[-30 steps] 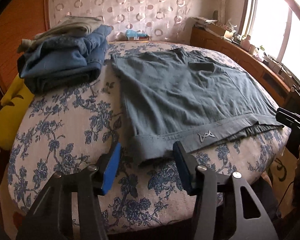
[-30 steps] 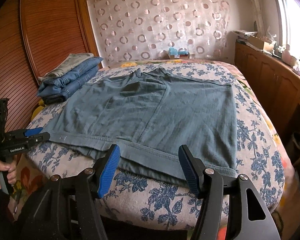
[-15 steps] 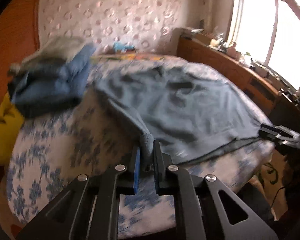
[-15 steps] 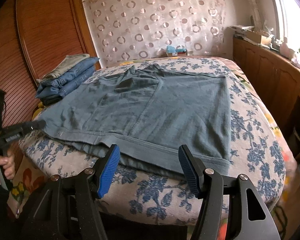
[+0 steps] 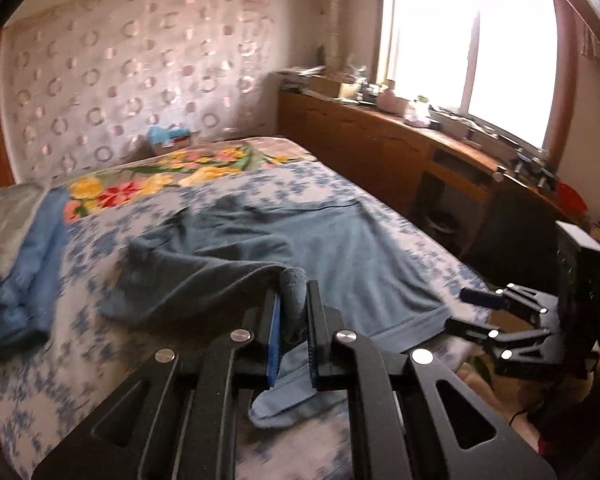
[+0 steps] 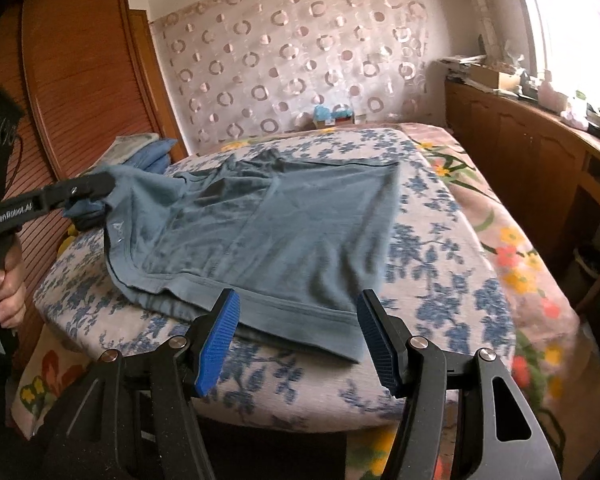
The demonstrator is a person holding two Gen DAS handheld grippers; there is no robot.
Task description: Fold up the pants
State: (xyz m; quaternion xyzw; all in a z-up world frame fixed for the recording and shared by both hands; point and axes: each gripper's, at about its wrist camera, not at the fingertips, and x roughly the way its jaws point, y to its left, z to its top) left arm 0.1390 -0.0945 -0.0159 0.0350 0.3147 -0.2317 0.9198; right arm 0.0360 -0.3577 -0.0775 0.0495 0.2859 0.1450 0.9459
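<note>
Grey-blue pants (image 6: 284, 232) lie spread on the flowered bed (image 6: 440, 248). My left gripper (image 5: 292, 304) is shut on the left corner of the pants' waistband (image 5: 294, 284) and holds it lifted above the bed; the cloth drapes back from it. In the right wrist view the left gripper (image 6: 96, 186) shows at the left with the raised corner. My right gripper (image 6: 298, 340) is open and empty, just in front of the near waistband edge (image 6: 300, 312). It also shows at the right of the left wrist view (image 5: 464, 308).
A pile of folded jeans and clothes (image 5: 16, 256) sits at the bed's left side (image 6: 148, 152). A wooden cabinet (image 5: 400, 152) with clutter runs under the window at the right. A wooden wardrobe (image 6: 84, 80) stands at the left. A small box (image 6: 332, 116) sits at the headboard.
My left gripper closed on the waistband's left corner and lifted it up and rightward off the bed. My right gripper stayed open near the front edge.
</note>
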